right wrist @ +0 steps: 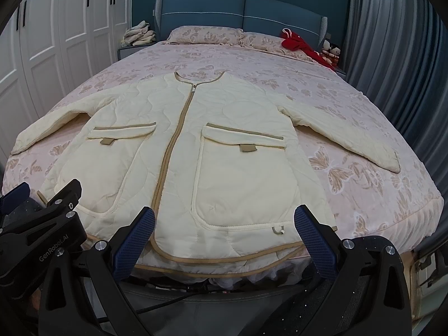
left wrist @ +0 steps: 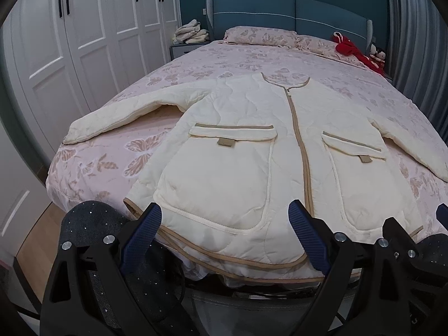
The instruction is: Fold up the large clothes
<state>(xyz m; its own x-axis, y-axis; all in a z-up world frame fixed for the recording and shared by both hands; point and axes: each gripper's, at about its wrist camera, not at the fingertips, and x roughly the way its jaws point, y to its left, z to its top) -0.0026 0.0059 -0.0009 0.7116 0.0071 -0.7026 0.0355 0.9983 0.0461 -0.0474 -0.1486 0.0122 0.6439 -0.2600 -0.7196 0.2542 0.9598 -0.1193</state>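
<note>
We have the cream quilted jacket (left wrist: 252, 151) spread front-up on the bed (left wrist: 92, 168), zip closed, collar toward the far headboard (left wrist: 280, 14) and hem hanging just over the near edge. Both sleeves lie out to the sides, which leaves the whole shape open for us to fold inward.

Our left gripper (left wrist: 226, 232) hovers at the near edge over the left half of the hem, jaws spread wide and holding nothing. Our right gripper (right wrist: 224, 232) sits just beside it over the right half, equally wide and empty. We judge that folding has not begun; the two tools are poised side by side at the hem, ready to reach for a sleeve or a bottom corner.

A red garment (right wrist: 299, 44) and the pillows (right wrist: 207, 35) lie well apart at the far end, out of our way.
</note>
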